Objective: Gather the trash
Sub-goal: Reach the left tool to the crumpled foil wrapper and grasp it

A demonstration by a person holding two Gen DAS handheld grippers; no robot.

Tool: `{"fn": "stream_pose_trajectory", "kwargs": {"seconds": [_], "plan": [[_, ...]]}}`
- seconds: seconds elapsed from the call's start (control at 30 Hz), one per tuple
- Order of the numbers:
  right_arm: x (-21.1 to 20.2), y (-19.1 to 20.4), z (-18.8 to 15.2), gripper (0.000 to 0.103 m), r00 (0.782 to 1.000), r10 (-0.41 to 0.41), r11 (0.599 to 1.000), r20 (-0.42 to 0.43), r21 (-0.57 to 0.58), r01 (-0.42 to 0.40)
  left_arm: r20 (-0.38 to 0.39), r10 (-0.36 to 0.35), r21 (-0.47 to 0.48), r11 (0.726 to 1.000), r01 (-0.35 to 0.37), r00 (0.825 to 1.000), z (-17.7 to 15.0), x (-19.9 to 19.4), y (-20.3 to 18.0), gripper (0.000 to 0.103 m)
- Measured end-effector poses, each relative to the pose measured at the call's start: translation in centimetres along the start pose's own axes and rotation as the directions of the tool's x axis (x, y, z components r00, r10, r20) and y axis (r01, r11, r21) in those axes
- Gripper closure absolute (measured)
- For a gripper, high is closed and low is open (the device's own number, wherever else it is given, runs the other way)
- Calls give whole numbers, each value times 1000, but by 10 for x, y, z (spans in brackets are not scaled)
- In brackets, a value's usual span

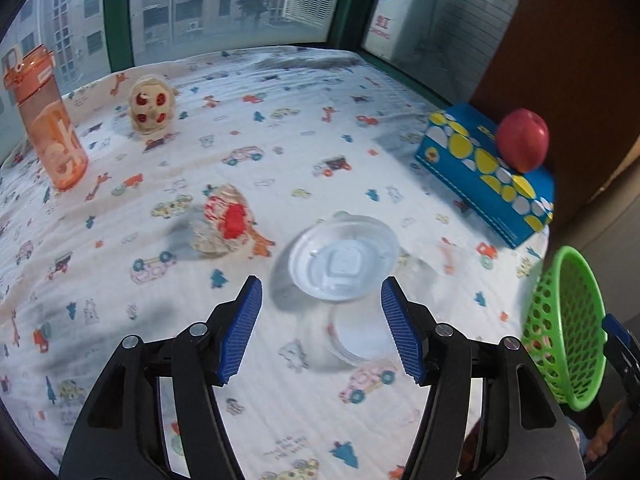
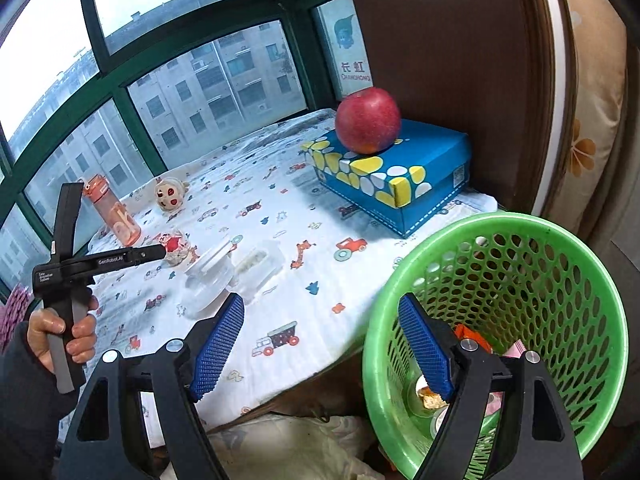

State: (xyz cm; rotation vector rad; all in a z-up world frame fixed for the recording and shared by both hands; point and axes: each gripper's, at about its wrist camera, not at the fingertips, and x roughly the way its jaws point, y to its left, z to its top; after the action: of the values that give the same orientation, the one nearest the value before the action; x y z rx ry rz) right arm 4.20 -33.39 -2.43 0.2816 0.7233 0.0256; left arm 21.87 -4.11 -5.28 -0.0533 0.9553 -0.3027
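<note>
My left gripper is open and hovers just above a clear plastic cup with a white lid, which lies on its side on the printed cloth; it also shows in the right wrist view. A crumpled red-and-white wrapper lies to its left. A clear lidded tub lies beside the cup. My right gripper is open and empty, with one finger over the rim of the green mesh basket, which holds several scraps. The basket also shows in the left wrist view.
An orange water bottle and a small round toy stand at the far left. A red apple sits on a blue patterned box against a brown panel. The table edge runs just left of the basket.
</note>
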Motion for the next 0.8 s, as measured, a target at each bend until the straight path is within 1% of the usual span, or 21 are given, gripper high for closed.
{"fn": "stream_pose_trajectory", "kwargs": {"seconds": [0.07, 0.23, 0.37, 0.47, 0.6, 0.8], "plan": [[7, 9, 3, 26, 1000, 8, 1000, -9, -14, -9, 5, 30, -25, 999, -30, 1000, 8, 6, 16, 36], [27, 25, 11, 26, 999, 23, 999, -34, -37, -24, -8, 89, -54, 995, -89, 996, 25, 25, 45, 31], [44, 35, 15, 26, 998, 30, 998, -58, -48, -32, -25, 99, -76, 992, -100, 995, 33, 41, 61, 29], [56, 40, 17, 26, 997, 32, 998, -75, -47, -36, -43, 101, -94, 990, -105, 994, 38, 54, 71, 29], [73, 45, 21, 26, 994, 40, 998, -97, -33, -44, -56, 57, -126, 990, -64, 997, 41, 66, 77, 29], [91, 50, 28, 26, 990, 54, 998, -127, -5, -55, -70, 41, -114, 992, -49, 997, 44, 82, 76, 29]]}}
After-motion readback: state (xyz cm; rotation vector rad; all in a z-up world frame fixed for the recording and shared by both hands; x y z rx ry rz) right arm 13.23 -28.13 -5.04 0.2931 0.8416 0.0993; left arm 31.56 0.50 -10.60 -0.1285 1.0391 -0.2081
